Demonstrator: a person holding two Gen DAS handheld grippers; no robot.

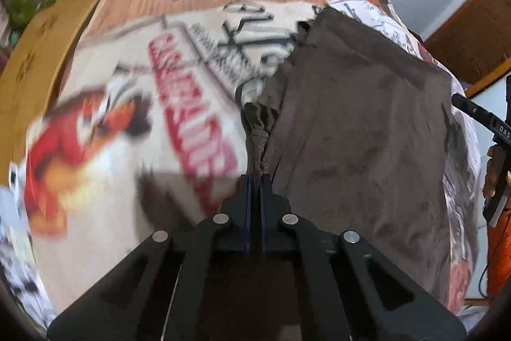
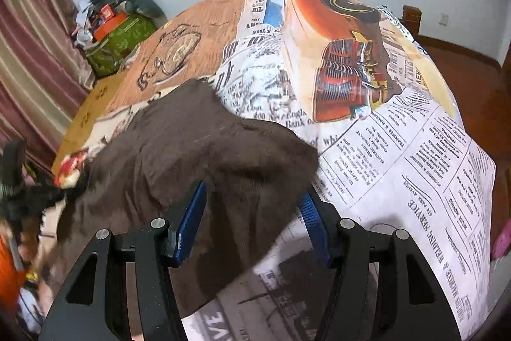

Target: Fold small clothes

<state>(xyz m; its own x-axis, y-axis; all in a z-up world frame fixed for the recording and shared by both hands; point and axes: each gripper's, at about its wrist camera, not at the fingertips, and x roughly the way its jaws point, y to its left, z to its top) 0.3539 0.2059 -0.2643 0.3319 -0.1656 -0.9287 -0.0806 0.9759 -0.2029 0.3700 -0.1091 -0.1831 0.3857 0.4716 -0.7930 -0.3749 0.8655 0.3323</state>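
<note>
Two claws work a brown garment (image 2: pixel 191 149) lying on a newspaper-print bed cover (image 2: pixel 399 149): the left claw (image 1: pixel 255 178) pinches a bunched edge, the right claw (image 2: pixel 252 213) stands half open astride cloth, gripping nothing, so lifting may drag it crooked.

Left wrist cam sits close above the left claw (image 1: pixel 255 181), tilted steeply down at the brown cloth (image 1: pixel 361 130) on the printed cover (image 1: pixel 127 117). Right wrist cam rides behind the right claw (image 2: pixel 252 213), angled down w/ far wall visible. Both share cloth & cover.
</note>
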